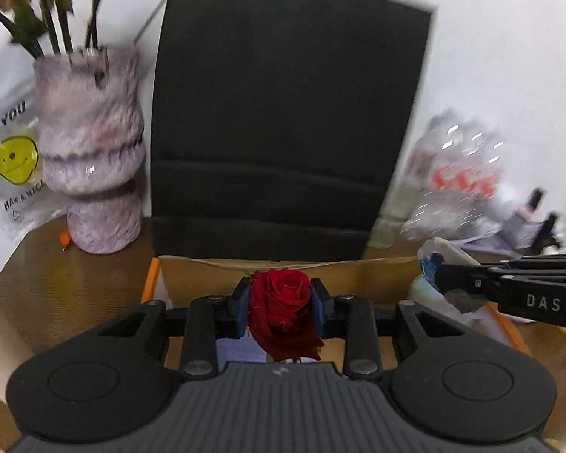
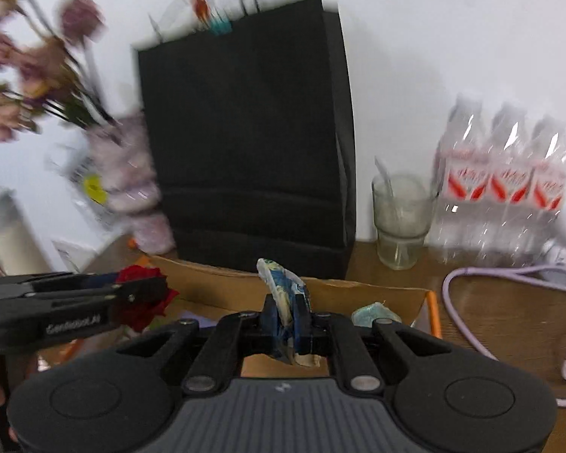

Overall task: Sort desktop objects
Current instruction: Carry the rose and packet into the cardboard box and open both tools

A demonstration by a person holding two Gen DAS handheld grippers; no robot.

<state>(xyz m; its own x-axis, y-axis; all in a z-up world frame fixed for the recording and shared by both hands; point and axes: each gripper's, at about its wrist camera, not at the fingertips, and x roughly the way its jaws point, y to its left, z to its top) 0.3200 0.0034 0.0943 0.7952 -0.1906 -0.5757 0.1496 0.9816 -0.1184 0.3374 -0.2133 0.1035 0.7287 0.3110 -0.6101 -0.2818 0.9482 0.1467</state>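
Rose (image 1: 283, 313) pinched in left tool (image 1: 281, 311) | wrapper (image 2: 283, 302) pinched in right tool (image 2: 286, 321), marked "DAS"

A deep red rose (image 1: 283, 311) in full bloom is clamped by its head between blue pads, blossom upward, above an open cardboard box (image 1: 358, 275). A crumpled blue-and-white wrapper (image 2: 285, 311) is pinched upright between the other blue pads, over the same box.

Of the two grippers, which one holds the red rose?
The left gripper holds the red rose between its blue pads. The right gripper is shut on a crumpled blue and white wrapper instead.
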